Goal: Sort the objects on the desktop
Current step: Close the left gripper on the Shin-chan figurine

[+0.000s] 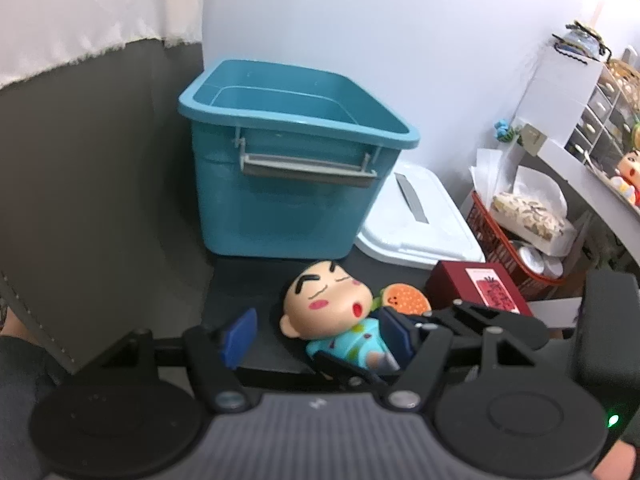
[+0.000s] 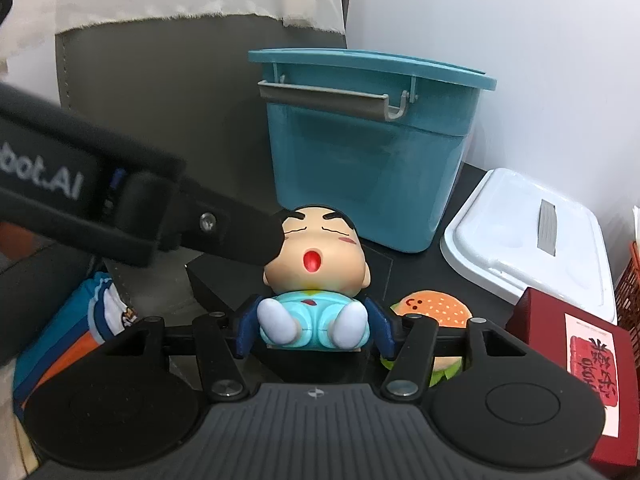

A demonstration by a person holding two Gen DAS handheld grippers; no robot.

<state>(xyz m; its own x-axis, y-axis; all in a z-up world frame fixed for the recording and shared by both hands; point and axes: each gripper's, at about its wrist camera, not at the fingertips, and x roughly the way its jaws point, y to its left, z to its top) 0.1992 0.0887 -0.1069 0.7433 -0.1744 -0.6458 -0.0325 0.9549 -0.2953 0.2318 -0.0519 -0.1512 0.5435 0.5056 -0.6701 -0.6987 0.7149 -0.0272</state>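
R gripper (image 2: pixel 316 330) probably round doll (image 2: pixel 316 264)

A white wall (image 1: pixel 400 40) fills the upper middle of the left wrist view, with a cream cloth (image 1: pixel 80 12) hanging at upper left over a grey stitched panel (image 1: pixel 100 160). At the right edge a red mesh basket (image 1: pixel 496 240) stands on the black worktop (image 1: pixel 240 276), holding a patterned packet (image 1: pixel 528 212) and white tissue paper (image 1: pixel 536 180). Above it, a white drawer unit (image 1: pixel 568 80) stands at upper right, with a small blue ornament (image 1: pixel 504 128) beside its base. A pale curved shelf (image 1: pixel 580 168) carries a small cartoon figure (image 1: pixel 628 168). In the right wrist view, folded blue, white and orange fabric (image 2: pixel 80 328) lies at lower left.
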